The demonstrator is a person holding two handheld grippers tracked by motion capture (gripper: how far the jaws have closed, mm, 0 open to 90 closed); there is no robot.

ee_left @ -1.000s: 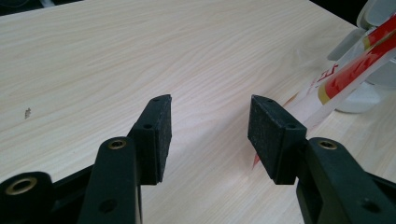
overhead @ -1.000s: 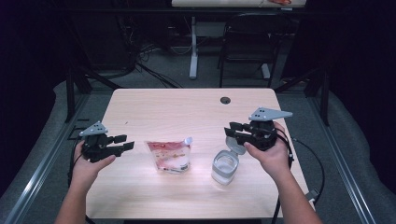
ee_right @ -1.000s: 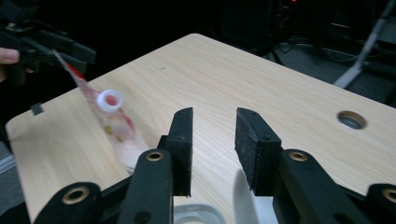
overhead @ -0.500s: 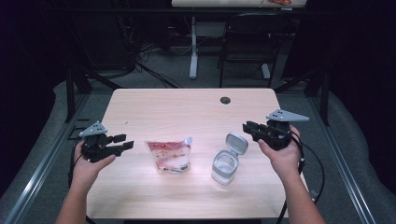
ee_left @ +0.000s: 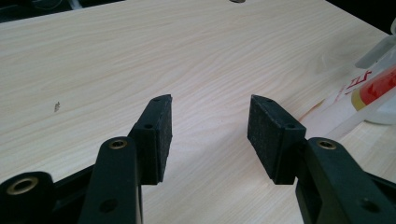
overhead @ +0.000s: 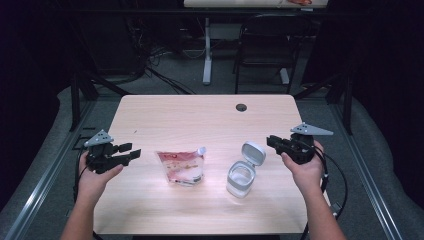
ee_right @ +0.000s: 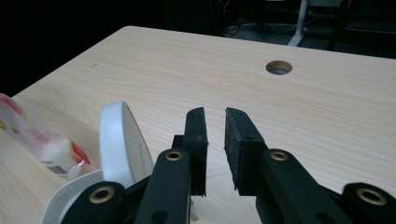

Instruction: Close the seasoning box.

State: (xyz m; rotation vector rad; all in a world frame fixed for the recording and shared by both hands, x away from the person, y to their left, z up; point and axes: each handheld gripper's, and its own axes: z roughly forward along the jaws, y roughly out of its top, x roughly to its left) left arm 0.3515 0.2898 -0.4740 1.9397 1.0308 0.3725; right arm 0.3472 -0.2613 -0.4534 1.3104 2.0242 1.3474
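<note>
While the right gripper [overhead: 273, 141], fingers narrowing on nothing, nears the open jar [overhead: 241, 177], the pouch [overhead: 181, 166] separates it from the wide-fingered left gripper [overhead: 134, 151].

pouch [ee_left: 373, 88]: running off right edge, print unreadable | jar [ee_right: 88, 186]: body lying behind the jaws, bottom edge cutting it | forearms: leaving high view at bottom

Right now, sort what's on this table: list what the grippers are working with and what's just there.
In use:
- clear container, its hinged lid flipped open
- spouted pouch
- right gripper, jaws just been closing, nothing between them
- left gripper, open

Just there:
- cable hole in table
- chair behind
</note>
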